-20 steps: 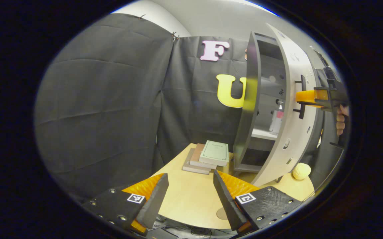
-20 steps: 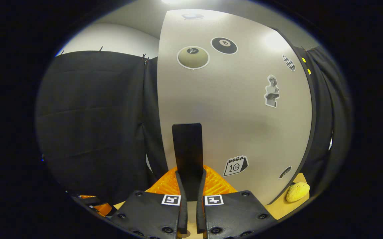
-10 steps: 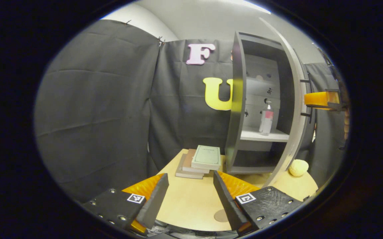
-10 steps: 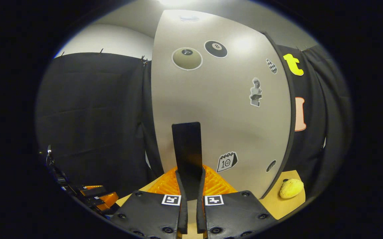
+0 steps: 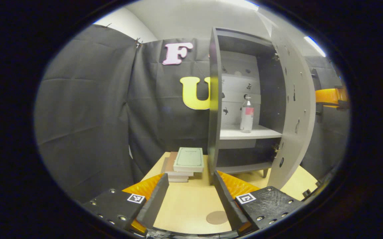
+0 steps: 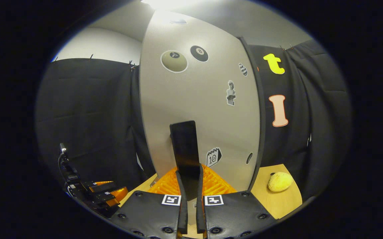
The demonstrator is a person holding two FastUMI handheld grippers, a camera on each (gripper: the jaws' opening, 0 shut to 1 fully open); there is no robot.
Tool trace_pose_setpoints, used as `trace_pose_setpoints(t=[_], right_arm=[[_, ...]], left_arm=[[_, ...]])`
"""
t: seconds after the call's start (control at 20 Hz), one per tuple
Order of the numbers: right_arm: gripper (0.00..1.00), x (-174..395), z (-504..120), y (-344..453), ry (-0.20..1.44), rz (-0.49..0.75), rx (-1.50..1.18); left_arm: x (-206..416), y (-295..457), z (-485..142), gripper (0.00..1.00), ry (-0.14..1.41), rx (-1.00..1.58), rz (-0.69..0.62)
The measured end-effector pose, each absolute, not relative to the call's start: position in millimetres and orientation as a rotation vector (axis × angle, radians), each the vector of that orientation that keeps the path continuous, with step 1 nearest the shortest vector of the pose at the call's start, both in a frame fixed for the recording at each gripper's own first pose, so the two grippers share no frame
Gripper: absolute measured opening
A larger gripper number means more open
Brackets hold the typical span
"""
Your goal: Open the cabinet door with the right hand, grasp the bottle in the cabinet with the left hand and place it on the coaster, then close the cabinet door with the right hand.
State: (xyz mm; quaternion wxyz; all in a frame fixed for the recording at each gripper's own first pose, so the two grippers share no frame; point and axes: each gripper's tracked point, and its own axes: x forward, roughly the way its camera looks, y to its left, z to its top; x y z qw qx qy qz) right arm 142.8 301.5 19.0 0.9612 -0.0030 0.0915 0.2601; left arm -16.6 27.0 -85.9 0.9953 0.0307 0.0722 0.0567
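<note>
On the pale wooden surface (image 5: 191, 199) the cabinet door (image 6: 198, 99) stands wide, the right tongs (image 6: 190, 186) clenched on its black handle (image 6: 185, 149), so next the spread, empty left tongs (image 5: 190, 196) must reach the bottle (image 5: 246, 114) upright on the shelf (image 5: 249, 133).

Black cloth wall (image 5: 88, 109) hung in folds around booth. Pale plain wall (image 5: 185, 20) and ceiling above, bright ceiling light (image 6: 165, 3) overhead. Light wooden desk (image 5: 185, 202) below, stacked books (image 5: 185, 164) at its back.
</note>
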Motion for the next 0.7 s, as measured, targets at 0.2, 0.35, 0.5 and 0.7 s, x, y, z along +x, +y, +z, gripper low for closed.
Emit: trace_pose_setpoints(t=[0.2,0.35,0.5,0.7], right_arm=[[0.12,143,20,293,0.183,0.465,0.008],[0.12,141,20,285,0.187,0.402,0.029],[0.09,139,23,273,0.195,0.334,0.066],[0.11,134,31,251,0.199,0.244,0.114]], left_arm=[[-2,-1,-84,0.82,0.139,0.067,0.036],[6,-15,-87,0.82,0.143,0.062,0.001],[13,-27,-94,0.82,0.155,0.047,-0.028],[18,-35,-99,0.84,0.162,0.04,-0.048]])
